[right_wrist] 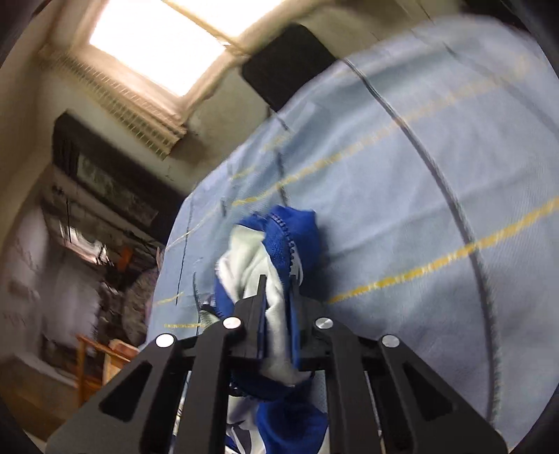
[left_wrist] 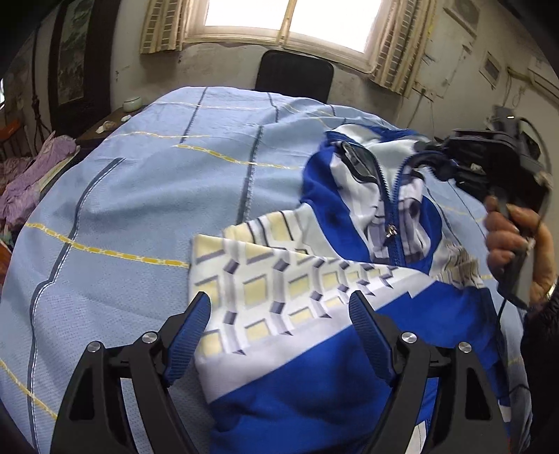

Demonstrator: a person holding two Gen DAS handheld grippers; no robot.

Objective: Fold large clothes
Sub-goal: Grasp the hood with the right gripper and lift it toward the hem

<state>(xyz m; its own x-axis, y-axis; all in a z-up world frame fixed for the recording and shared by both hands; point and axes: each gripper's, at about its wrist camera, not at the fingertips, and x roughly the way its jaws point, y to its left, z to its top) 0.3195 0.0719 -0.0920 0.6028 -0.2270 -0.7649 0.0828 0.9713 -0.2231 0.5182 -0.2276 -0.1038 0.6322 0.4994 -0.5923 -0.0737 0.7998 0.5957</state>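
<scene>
Big blue sheet (left_wrist: 139, 195) covers the bed, striped in yellow and dark lines, and on its right side lies the jacket (left_wrist: 314, 279), a blue and white zip-up with a yellow block pattern, partly bunched, one patterned panel folded across the front. The black chair (left_wrist: 293, 75) sits beyond the far edge under the window (left_wrist: 290, 14). Now the left gripper (left_wrist: 279, 307): fingers spread wide, hovering over the patterned panel near the hem, gripping nothing. Over at the collar, the right gripper (right_wrist: 277, 290) has its fingers pinched tight on a wad of blue and white cloth, zipper (right_wrist: 284, 241) teeth showing just above the tips; the left view shows the hand (left_wrist: 517, 244) on its handle at the jacket's upper right. Here's the worry: that pinch looks like it takes several layers near the zip, so a pull could drag the whole front rather than one edge, and the neat patterned fold could slide off. The fabric looks slick, so it may slip from the pinch mid-lift. And with the left gripper not holding the hem down, the jacket could simply skate across the sheet.
</scene>
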